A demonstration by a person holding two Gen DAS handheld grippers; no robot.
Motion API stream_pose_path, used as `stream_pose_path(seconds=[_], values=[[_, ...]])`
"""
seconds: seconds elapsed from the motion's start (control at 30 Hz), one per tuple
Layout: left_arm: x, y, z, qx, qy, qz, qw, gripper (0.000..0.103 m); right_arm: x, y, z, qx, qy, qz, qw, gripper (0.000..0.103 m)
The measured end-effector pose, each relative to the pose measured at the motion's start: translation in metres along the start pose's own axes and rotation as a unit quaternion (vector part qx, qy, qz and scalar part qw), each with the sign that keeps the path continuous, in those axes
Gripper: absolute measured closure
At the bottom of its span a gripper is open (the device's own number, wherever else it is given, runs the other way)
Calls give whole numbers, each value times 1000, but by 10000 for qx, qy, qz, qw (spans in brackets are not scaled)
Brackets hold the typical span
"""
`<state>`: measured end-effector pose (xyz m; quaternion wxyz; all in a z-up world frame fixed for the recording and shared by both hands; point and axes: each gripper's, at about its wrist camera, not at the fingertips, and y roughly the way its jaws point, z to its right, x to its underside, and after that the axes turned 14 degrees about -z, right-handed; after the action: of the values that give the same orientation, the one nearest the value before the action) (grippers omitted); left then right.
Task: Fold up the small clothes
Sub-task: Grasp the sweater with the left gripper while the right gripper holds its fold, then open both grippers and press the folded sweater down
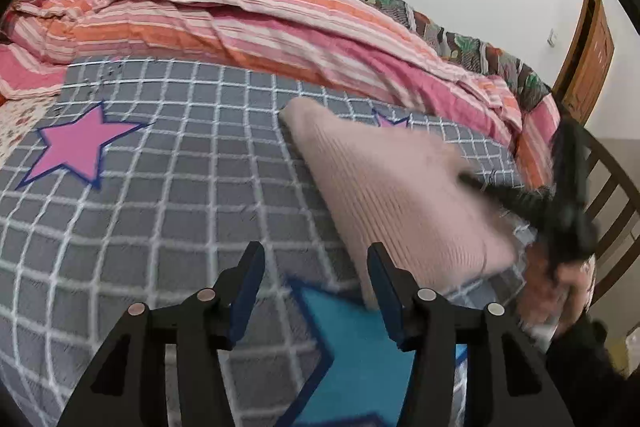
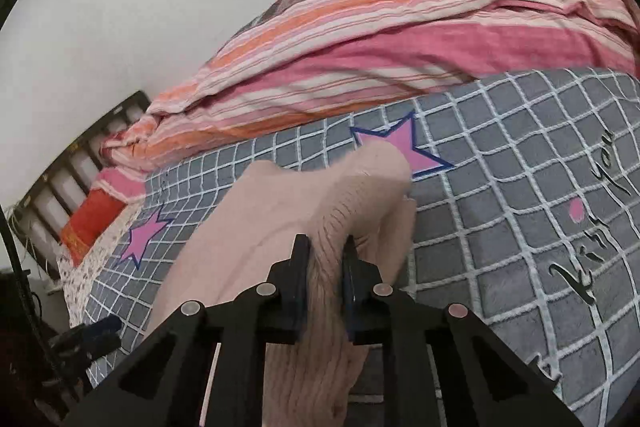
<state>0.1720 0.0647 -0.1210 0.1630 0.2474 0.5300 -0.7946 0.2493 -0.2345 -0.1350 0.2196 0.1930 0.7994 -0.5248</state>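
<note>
Left gripper (image 1: 316,267) angled down toward the grey checked blanket (image 1: 168,187), jaws parted and nothing between them, bare blanket and a blue star (image 1: 360,339) showing in the gap; its right finger (image 1: 384,287) just at the near edge of the pink knit garment (image 1: 400,187), contact not clear; garment spread ahead and to the right of this gripper, flat on the blanket, its far corner reaching toward a small pink star (image 1: 390,123); larger pink star (image 1: 76,147) well off to the left; striped pink and orange quilt (image 1: 280,27) bunched along the far side, beyond the blanket. Right gripper (image 2: 326,251) likewise tilted downward, clamped on a gathered fold of the pink knit garment (image 2: 256,227), ribbed cloth squeezed between the two pads and lifted into a hump just ahead of the fingertips; remainder of the garment trailing left and down below the gripper; pink star (image 2: 400,147) directly beyond the raised fold, black lettering (image 2: 588,239) on the blanket (image 2: 500,187) to the right. In the left wrist view, right gripper blurred at the far right, a hand (image 1: 560,287) wrapped around its handle below.
</note>
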Motion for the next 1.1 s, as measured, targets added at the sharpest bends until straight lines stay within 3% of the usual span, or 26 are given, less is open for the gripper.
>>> stream_pose_path(seconds=[0.07,0.17,0.33,0.47,0.57,0.63,0.77,1.0,1.1], values=[[-19,12,9,-135,21,-74,9999,50,5,13,2,336,-4,-176,9993,88],[-40,26,12,-97,-81,-146,9998,50,1,2,-7,436,-154,-169,9988,86],[-79,54,4,-72,-316,-117,9994,50,-11,-16,-24,723,-544,233,9956,83],[-112,85,1,-342,-212,-172,9990,51,-29,-12,-19,756,-598,357,9947,83],[-131,115,-3,-595,-193,-326,9975,52,-41,10,-12,795,-646,17,9947,83],[-137,132,-5,-765,-157,-378,9962,52,-42,30,-4,1011,-637,-245,9925,83],[-139,146,-3,-1112,-95,-367,9931,53,-43,41,13,785,-406,-431,9952,83],[-138,127,15,-736,259,-351,9963,54,-54,41,1,785,-657,-292,9943,75],[-139,132,26,-1085,526,-269,9923,54,-52,53,10,822,-524,-360,9946,75]])
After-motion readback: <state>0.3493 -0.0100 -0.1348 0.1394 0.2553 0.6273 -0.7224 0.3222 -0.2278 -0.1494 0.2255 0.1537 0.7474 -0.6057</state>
